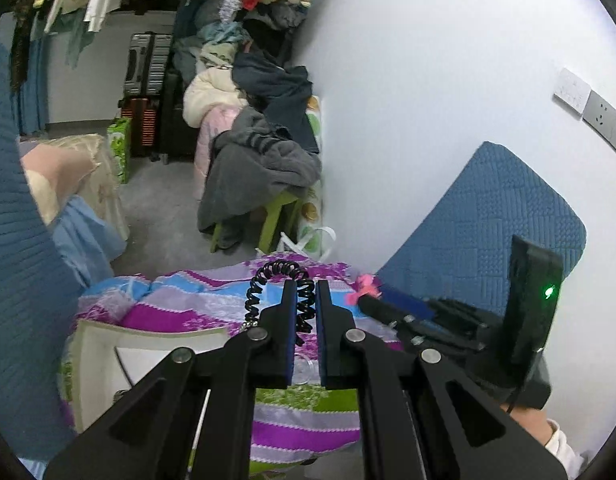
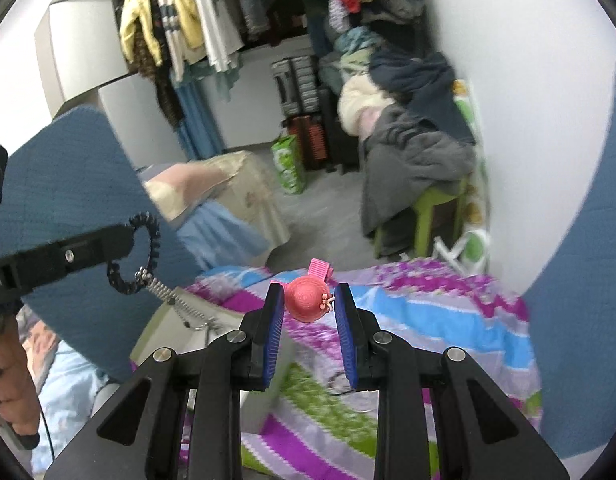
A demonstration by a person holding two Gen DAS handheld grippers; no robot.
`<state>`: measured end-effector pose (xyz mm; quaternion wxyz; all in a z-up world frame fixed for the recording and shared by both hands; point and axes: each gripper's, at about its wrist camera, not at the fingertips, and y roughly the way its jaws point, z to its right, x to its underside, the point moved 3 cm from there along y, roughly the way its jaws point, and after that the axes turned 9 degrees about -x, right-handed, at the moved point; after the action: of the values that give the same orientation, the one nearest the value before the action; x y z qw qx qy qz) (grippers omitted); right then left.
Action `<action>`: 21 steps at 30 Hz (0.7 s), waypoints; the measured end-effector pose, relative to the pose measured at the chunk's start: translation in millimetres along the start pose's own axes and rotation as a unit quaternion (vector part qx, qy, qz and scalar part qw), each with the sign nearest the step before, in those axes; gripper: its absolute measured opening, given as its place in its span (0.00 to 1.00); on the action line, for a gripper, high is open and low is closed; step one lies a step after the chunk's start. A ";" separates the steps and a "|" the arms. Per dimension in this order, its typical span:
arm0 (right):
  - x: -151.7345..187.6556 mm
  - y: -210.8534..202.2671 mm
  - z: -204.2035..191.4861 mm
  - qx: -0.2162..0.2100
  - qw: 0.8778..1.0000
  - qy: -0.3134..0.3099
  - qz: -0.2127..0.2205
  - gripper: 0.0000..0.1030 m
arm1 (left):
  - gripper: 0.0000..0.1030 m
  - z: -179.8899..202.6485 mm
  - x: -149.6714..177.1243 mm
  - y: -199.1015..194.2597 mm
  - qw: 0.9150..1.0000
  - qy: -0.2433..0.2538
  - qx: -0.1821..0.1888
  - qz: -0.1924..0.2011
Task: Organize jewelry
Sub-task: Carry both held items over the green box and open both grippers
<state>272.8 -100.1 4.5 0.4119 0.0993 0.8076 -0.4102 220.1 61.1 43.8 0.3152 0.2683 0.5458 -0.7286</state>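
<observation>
My left gripper is shut on a black spiral coil bracelet and holds it above the striped quilt. The same bracelet shows in the right wrist view, with a silver chain hanging from it toward the white box. My right gripper is shut on a pink hat-shaped hair clip with a pink ribbon tab, held above the quilt. The clip and the right gripper's tip also show in the left wrist view.
A white open box lies on the quilt at lower left. A blue quilted cushion leans on the white wall at right. Beyond the bed are a green stool piled with clothes, suitcases and hanging clothes.
</observation>
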 end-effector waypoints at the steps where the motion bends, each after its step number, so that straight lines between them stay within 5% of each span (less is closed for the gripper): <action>1: 3.7 9.2 -7.1 -0.004 1.000 -0.002 -0.007 0.23 | 0.08 -5.8 2.2 -0.8 1.000 -0.002 -0.002 0.000; 11: 60.8 92.0 -52.2 -0.050 0.996 -0.007 -0.073 0.23 | 0.08 -68.4 39.9 4.0 0.999 -0.033 -0.025 -0.021; 21: 110.2 138.8 -54.8 -0.053 0.992 0.012 -0.114 0.23 | 0.08 -109.5 89.9 34.7 0.996 -0.050 -0.051 -0.062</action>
<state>239.4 10.5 -140.6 0.3576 -0.0103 0.8390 -0.4099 192.2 144.6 -72.5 0.3091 0.1812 0.5812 -0.7306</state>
